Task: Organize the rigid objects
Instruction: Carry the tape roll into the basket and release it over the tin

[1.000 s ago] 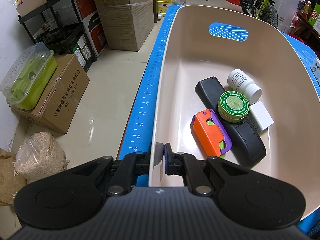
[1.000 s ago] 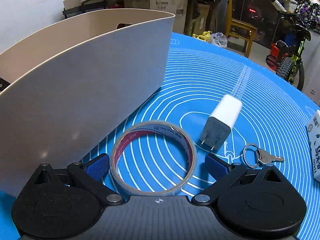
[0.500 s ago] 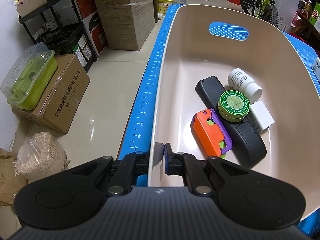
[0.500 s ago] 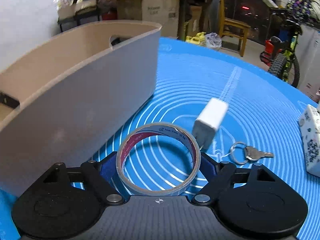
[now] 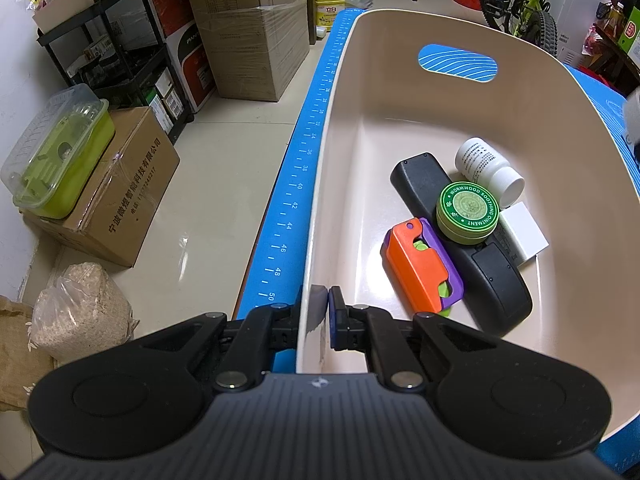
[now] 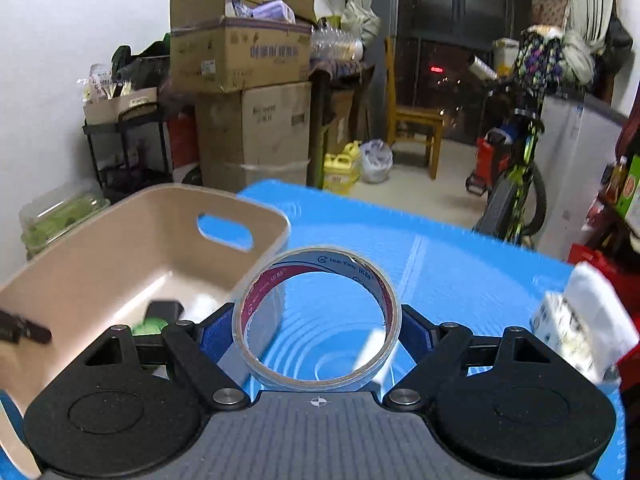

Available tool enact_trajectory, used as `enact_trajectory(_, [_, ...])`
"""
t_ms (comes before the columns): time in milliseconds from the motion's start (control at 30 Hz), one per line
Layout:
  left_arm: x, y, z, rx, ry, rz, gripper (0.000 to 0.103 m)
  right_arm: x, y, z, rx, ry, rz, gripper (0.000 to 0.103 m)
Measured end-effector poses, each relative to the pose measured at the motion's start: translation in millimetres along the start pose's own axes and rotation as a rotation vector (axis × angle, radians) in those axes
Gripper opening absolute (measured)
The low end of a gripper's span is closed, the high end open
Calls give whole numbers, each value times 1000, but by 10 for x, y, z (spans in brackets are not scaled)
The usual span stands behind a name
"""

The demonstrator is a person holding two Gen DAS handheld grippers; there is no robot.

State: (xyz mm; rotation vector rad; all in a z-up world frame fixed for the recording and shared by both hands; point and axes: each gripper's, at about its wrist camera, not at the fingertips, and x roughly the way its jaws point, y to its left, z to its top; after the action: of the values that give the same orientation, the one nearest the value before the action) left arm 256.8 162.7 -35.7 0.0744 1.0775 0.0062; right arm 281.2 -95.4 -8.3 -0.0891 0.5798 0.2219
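Note:
My left gripper (image 5: 320, 312) is shut on the near rim of the beige bin (image 5: 332, 128), one finger outside and one inside. The bin holds a black remote (image 5: 500, 280), a green ointment tin (image 5: 467, 213), a white pill bottle (image 5: 486, 166), a white block (image 5: 523, 234) and an orange-purple toy (image 5: 420, 266). My right gripper (image 6: 316, 330) is shut on a roll of clear tape (image 6: 248, 316) and holds it in the air, above the blue mat (image 6: 460, 264) and just right of the bin (image 6: 100, 264).
A white printed packet (image 6: 580, 324) lies on the mat at the right. Cardboard boxes (image 5: 248, 28), a black shelf rack (image 5: 116, 68), a green plastic box (image 5: 60, 156) and a sack (image 5: 76, 312) stand on the floor left of the table. A chair and bicycle stand behind.
My right gripper closed on the tape roll, lifted it off the mat and tilted up toward the bin; the charger and keys left the view. My left gripper has not moved.

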Motion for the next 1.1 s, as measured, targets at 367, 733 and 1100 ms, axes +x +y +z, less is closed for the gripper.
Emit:
enact_trajectory(367, [-1,-8,3,1,1,2,11,223,847,517,-79,55,111,84])
enact_trajectory(733, [-10,8,5,3,2,-1,11,804,1448,489,-192,293,134,84])
enact_trajectory(1100, [0,4,15,8,3,3,10,1095,1650,289,-248,455,100,84])
